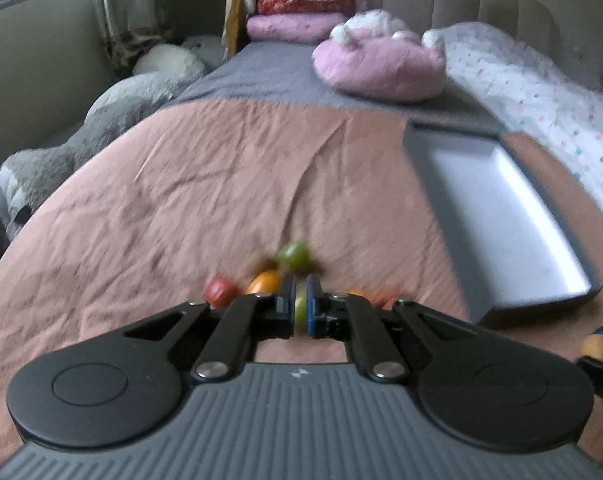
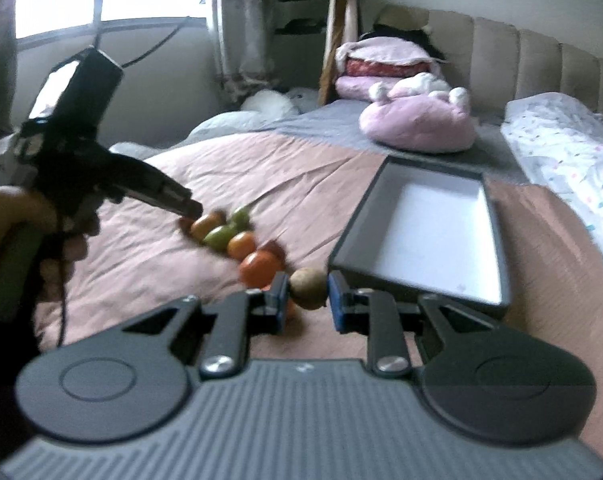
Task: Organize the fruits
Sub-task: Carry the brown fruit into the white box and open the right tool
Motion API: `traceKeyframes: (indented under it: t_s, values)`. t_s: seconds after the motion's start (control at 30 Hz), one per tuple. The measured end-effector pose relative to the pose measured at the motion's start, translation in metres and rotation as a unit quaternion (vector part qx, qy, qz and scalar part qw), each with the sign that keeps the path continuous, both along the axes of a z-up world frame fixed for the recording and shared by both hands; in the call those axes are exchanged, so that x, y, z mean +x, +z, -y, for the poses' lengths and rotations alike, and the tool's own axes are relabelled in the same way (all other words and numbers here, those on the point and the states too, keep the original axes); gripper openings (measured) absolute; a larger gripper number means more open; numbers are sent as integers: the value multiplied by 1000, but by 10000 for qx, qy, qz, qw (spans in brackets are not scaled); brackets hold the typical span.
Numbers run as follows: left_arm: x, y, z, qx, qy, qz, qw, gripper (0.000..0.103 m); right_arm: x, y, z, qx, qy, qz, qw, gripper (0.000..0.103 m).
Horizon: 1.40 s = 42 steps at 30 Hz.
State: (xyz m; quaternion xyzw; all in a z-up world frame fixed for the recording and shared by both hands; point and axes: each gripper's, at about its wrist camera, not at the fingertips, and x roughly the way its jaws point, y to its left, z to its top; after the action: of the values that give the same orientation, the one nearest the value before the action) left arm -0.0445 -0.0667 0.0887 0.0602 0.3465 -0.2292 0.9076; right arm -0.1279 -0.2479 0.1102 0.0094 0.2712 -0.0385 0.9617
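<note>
A row of small fruits lies on the pink bedsheet: green (image 2: 220, 237), orange (image 2: 242, 245), a larger orange-red one (image 2: 260, 268). My left gripper (image 1: 300, 307) is nearly shut on a green fruit (image 1: 300, 309) in the row; another green fruit (image 1: 294, 257) and an orange one (image 1: 264, 282) lie just beyond. It also shows in the right wrist view (image 2: 189, 210) at the row's far end. My right gripper (image 2: 308, 296) is around a brown round fruit (image 2: 308, 288), jaws touching or nearly touching it. A grey tray (image 2: 497, 240) lies right of the fruits.
A pink plush cushion (image 2: 419, 126) and folded blankets (image 2: 381, 68) lie at the bed's far end. A white dotted quilt (image 2: 569, 144) runs along the right. The padded headboard (image 2: 541, 64) stands behind. A grey plush toy (image 1: 81, 140) lies off the left edge.
</note>
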Motion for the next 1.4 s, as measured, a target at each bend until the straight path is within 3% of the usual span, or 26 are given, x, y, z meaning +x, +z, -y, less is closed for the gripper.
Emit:
traceKeyframes:
  t_s: [0.17, 0.3, 0.5, 0.77, 0.97, 1.17, 1.4]
  values:
    - [8, 36, 42, -210, -165, 179, 9995, 7, 24, 13, 30, -36, -321, 122, 9994, 25]
    - [19, 53, 76, -297, -128, 122, 9994, 7, 50, 11, 57, 21, -562, -37, 9984, 25]
    - [36, 55, 118, -268, -28, -105, 9996, 7, 89, -16, 83, 95, -878, -628, 9941, 25]
    - [53, 33, 165, 316, -79, -116, 9994, 8, 121, -55, 100, 283, -985, -1747, 9793, 26]
    - [54, 30, 165, 299, -21, -184, 9994, 8, 119, -57, 98, 342, -825, -2335, 9682, 27]
    - [44, 51, 141, 73, 194, -91, 9997, 8, 107, -51, 97, 409, -463, -2911, 9547, 26]
    - [21, 80, 92, -87, 447, 59, 9989, 9, 58, -41, 77, 194, -229, -3066, 9514, 26]
